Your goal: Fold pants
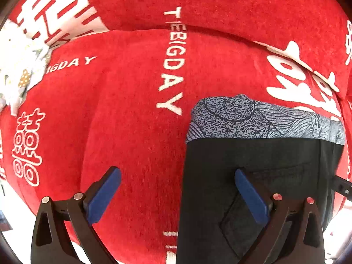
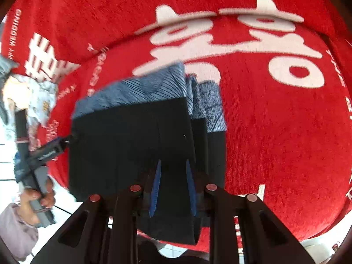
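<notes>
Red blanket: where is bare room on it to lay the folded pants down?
The red blanket is bare left of the pants, below the open left claw. The pants' other side is also bare. The far-left edge holds floral fabric.

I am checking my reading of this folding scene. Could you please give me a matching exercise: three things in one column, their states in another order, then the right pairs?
Things:
1. left gripper with blue pads
2. right gripper with blue pads
3. red plush cover with white lettering

States:
A. closed on the black pants with blue-grey patterned cuffs
B. lies under the pants
C. wide open, holding nothing

Pairs: 1-C, 2-A, 3-B
</notes>
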Available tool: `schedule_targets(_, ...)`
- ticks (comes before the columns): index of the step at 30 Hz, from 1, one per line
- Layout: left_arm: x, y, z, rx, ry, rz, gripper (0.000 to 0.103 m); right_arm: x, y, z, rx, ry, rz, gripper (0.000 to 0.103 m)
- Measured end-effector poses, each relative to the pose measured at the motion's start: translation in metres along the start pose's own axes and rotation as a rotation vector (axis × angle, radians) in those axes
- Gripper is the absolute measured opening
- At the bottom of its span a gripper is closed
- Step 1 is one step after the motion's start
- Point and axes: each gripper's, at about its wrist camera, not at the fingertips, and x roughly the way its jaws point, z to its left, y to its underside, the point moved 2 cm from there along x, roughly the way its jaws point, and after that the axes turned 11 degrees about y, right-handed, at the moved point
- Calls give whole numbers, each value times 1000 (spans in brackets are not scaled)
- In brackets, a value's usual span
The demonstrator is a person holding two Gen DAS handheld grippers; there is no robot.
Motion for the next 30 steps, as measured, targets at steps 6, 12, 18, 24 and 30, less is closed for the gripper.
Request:
schedule_targets(6, -18, 4, -4, 13, 11, -10, 103, -9, 1, -13, 66, -5, 13, 24)
schedule_targets(12, -60, 25, -19, 9, 30, -72, 103, -33, 21, -8, 86, 10, 31, 43)
schedule_targets(18, -103, 39, -42, 44, 27, -90, 103, -73, 42, 16, 46, 38, 23, 70)
schedule_targets(24, -129, 53, -62, 104, -15, -28, 103, -114, 53, 48, 9, 104, -51, 90)
schedule_targets(30, -146, 62, -63, 88, -6, 17, 103, -143, 55, 65, 45, 154, -92, 103)
